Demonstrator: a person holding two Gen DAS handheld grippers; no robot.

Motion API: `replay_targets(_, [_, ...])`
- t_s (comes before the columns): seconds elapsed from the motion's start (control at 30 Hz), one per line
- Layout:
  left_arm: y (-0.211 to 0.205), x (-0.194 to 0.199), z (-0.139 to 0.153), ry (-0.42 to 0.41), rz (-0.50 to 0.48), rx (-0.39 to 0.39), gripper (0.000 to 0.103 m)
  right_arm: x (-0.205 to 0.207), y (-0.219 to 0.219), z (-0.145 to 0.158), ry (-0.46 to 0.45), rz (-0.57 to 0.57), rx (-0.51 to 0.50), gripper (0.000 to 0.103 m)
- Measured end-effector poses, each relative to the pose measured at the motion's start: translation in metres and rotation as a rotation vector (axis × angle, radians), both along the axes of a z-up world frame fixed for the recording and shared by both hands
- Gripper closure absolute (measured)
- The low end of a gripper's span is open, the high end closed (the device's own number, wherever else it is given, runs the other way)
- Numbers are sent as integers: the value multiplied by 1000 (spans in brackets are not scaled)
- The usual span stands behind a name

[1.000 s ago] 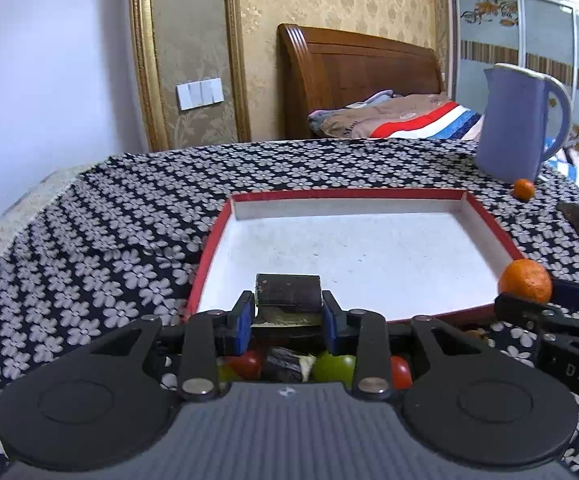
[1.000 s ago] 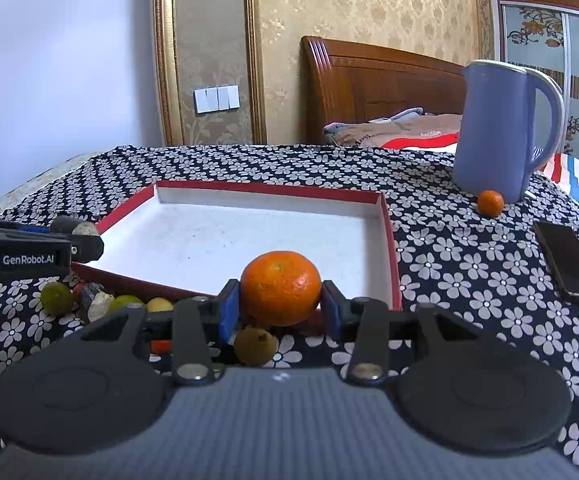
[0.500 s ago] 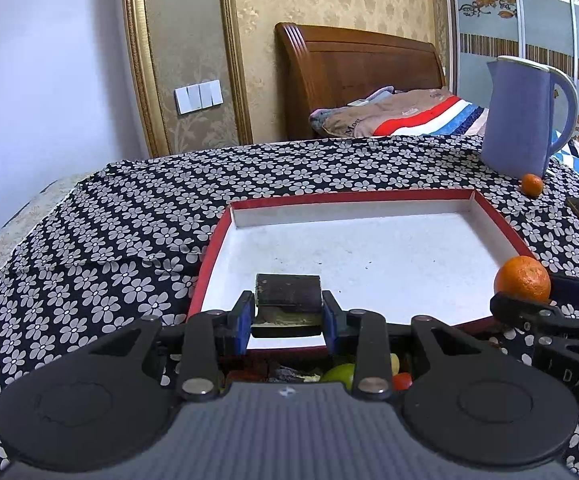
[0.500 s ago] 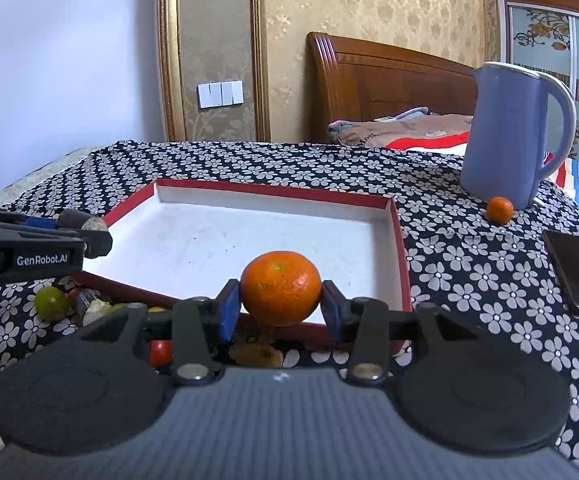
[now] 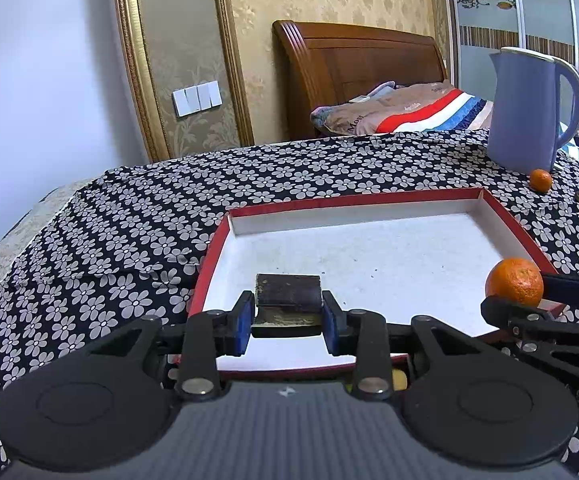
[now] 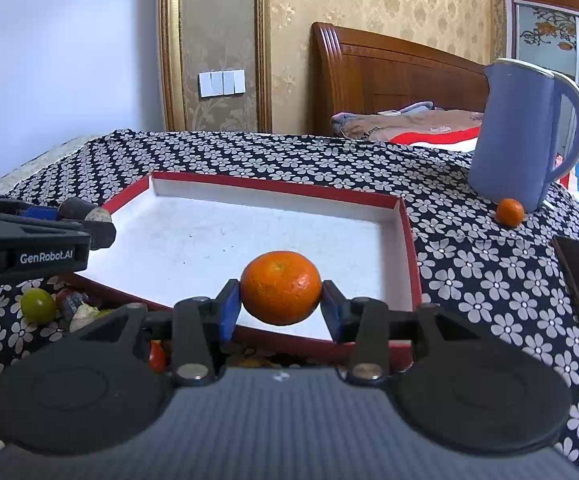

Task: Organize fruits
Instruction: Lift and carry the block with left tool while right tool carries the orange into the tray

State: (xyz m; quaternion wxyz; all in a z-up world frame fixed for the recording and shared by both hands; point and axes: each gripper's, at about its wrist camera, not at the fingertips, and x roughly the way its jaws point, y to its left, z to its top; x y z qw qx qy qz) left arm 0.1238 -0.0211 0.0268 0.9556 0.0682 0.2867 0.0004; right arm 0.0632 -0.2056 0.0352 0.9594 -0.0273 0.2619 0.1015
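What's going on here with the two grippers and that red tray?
A person is sorting fruit with a gripper in each hand. The right gripper is shut on an orange held over the near edge of the red tray, which has nothing in it yet. The left gripper is shut on a dark block, also over the tray's near edge. More small fruits lie on the cloth before the tray.

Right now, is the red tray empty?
Empty: the red tray shows only bare white floor; the orange is held above its near edge.

Dimpled glossy orange (image 6: 281,288); matt cardboard tray (image 6: 407,240)
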Motion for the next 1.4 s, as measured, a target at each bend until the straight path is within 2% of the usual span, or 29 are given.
replay_targets(0.67, [4, 35, -14, 61, 25, 17, 69, 33, 12, -1, 33, 27, -4, 62])
replay_targets(1.2, [-5, 63, -18, 73, 31, 42, 69, 67, 17, -5, 64, 28, -10, 62])
replay_targets(1.4, [-1, 80, -18, 97, 43, 22, 69, 83, 17, -7, 81, 20, -5, 62])
